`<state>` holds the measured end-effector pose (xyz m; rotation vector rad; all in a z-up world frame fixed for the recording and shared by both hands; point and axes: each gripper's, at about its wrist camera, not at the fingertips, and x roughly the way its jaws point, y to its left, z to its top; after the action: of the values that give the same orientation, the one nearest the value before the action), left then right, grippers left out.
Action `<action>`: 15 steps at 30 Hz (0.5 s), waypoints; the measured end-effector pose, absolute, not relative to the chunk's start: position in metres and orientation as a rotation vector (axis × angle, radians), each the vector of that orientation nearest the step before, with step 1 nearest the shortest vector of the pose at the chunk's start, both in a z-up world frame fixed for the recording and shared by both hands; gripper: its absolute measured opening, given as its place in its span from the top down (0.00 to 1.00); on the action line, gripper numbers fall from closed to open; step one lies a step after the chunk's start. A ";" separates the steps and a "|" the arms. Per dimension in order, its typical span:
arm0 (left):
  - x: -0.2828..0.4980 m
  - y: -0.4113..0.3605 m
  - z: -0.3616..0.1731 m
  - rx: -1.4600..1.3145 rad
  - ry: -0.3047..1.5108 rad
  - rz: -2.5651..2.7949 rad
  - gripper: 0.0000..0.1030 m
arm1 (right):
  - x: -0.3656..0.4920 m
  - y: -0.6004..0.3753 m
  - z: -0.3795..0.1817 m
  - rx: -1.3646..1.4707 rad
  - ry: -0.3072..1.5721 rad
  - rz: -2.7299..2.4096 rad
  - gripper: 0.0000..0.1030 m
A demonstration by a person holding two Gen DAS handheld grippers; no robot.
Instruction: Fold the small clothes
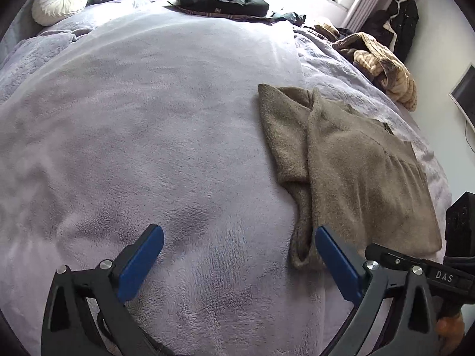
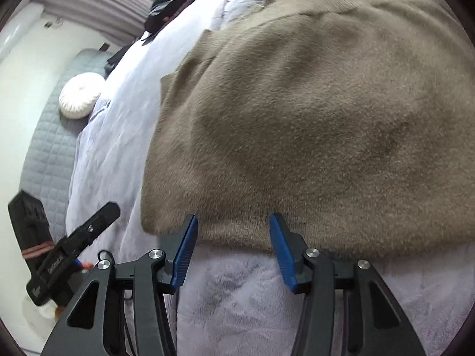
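Note:
A taupe knit sweater [image 1: 362,172] lies flat on the lilac fleece blanket [image 1: 148,136], with one sleeve folded along its left side and the cuff [image 1: 301,249] pointing toward me. My left gripper [image 1: 239,233] stands wide open just left of that cuff. Only blanket lies between its blue pads [image 1: 142,264], and the right pad sits beside the cuff. In the right wrist view the sweater [image 2: 311,118] fills most of the picture. My right gripper [image 2: 234,219] is open at the near hem, its tips at the hem's edge and not pressing on the fabric.
A white round cushion [image 1: 59,0] lies at the far left, by a grey quilted headboard [image 2: 50,136]. Dark clothes [image 1: 222,0] lie at the far edge of the bed and tan striped clothes [image 1: 383,62] at the far right. A window and curtains stand behind.

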<state>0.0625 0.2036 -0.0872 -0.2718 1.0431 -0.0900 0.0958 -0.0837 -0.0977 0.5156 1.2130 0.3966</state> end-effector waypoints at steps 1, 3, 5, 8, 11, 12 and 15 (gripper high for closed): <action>0.063 0.201 -0.088 -0.261 1.041 -0.083 0.01 | 0.096 -0.082 -0.097 0.519 1.214 0.407 0.48; 0.063 0.195 -0.089 -0.227 1.031 -0.063 0.01 | 0.091 -0.086 -0.094 0.539 1.209 0.417 0.47; 0.063 0.188 -0.089 -0.185 1.014 -0.064 0.01 | 0.081 -0.097 -0.096 0.558 1.204 0.424 0.47; 0.064 0.179 -0.090 -0.138 1.006 -0.056 0.01 | 0.070 -0.105 -0.092 0.561 1.190 0.442 0.47; 0.064 0.169 -0.093 -0.122 1.018 -0.062 0.01 | 0.062 -0.112 -0.087 0.562 1.174 0.454 0.46; 0.067 0.167 -0.091 -0.121 1.022 -0.065 0.01 | 0.059 -0.116 -0.085 0.569 1.170 0.456 0.46; 0.066 0.163 -0.088 -0.126 1.029 -0.071 0.01 | 0.051 -0.124 -0.082 0.590 1.160 0.460 0.44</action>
<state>0.0660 0.1629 -0.0877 -0.1257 1.0290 -0.0707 0.0508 -0.1236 -0.0822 0.5901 1.1598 0.4600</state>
